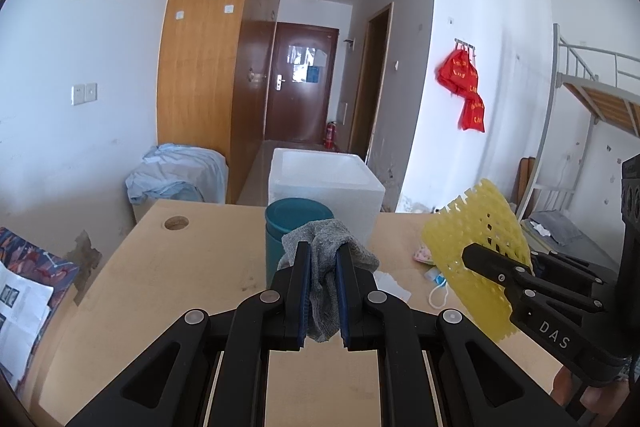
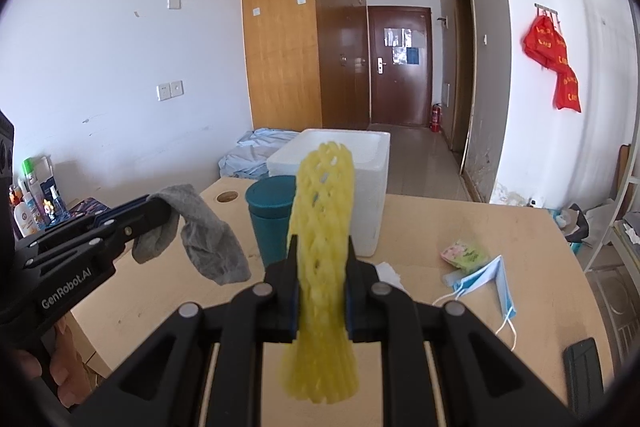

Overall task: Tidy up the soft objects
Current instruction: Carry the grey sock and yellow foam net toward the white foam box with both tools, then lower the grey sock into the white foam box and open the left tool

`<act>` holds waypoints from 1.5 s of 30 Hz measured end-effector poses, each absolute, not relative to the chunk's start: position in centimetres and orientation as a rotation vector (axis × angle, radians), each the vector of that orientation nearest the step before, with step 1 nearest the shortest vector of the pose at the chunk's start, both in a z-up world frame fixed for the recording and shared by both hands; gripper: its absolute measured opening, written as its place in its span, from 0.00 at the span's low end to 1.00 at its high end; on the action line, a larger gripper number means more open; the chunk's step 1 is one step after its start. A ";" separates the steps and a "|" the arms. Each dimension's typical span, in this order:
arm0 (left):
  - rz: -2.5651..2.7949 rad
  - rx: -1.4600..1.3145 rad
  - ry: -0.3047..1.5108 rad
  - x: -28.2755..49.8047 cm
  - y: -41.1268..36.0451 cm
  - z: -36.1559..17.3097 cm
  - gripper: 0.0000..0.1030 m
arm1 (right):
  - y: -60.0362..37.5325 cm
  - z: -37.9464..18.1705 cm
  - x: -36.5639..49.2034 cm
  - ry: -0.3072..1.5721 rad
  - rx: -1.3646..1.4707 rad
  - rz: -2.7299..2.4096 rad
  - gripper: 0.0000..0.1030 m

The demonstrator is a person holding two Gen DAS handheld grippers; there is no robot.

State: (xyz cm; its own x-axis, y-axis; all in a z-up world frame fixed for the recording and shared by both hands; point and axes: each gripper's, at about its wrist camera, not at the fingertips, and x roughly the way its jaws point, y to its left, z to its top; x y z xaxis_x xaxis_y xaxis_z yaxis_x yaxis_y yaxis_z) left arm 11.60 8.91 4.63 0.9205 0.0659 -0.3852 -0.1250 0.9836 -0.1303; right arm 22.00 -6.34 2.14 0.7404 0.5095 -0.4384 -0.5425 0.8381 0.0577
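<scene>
Left wrist: left gripper [image 1: 323,263] clamps sock [image 1: 326,251]; right gripper [image 2: 322,259] clamps net [image 2: 324,227]; risk: limp sock snags cup [image 1: 294,223] ahead.

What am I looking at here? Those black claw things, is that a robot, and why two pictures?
No robot: a person holds one hand-held grabbing tool in each hand, and each tool carries a wide-angle camera looking along its two fingers. One picture comes from the left tool, the other from the right tool, so each also catches the other from the side. The left tool is pinched shut on a grey sock; the right one is shut on a yellow foam net, the kind wrapped round fruit. Below is a wooden table with a teal cup, a white foam box, a blue face mask and a small colourful packet.
</scene>
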 end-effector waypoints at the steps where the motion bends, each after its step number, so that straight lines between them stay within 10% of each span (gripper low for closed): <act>1: 0.097 -0.152 0.389 11.9 9.0 4.8 0.12 | -6.3 2.2 22.3 0.459 -0.077 0.577 0.19; 45: 0.127 -0.147 0.364 25.3 12.2 9.8 0.12 | -3.3 5.4 32.5 0.456 -0.115 0.588 0.19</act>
